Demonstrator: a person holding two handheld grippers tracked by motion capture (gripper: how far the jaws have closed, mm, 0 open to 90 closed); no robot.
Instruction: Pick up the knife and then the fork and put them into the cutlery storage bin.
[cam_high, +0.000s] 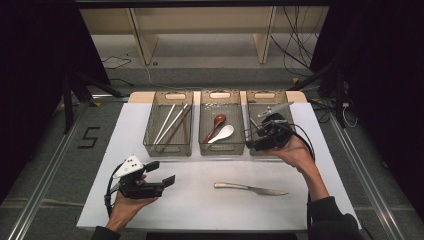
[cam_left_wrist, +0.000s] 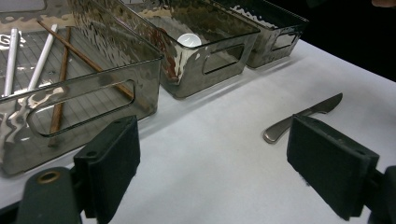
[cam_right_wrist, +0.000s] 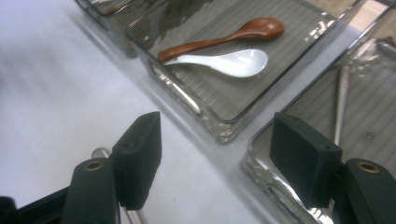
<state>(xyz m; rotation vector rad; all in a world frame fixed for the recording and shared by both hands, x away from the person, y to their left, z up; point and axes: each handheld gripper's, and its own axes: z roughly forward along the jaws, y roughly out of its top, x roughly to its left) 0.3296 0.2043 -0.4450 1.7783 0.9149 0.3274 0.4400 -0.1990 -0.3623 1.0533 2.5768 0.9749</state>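
White worktop | left gripper: jaws apart, empty, above worktop | right gripper: jaws wide apart, empty, over right bin | knife untouched

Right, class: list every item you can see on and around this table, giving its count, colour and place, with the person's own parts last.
Table: one, white, centre.
Bins: three, clear grey, in a row at the far edge.
Chopsticks: white and brown, exact count unclear, left bin.
Spoons: two, one brown and one white, middle bin.
Metal utensil: one, silver, right bin.
Knife: one, silver, on the table front right.
Shelf: one, pale wood, behind.
Left gripper: black, open, front left.
Right gripper: black, open, at the right bin.
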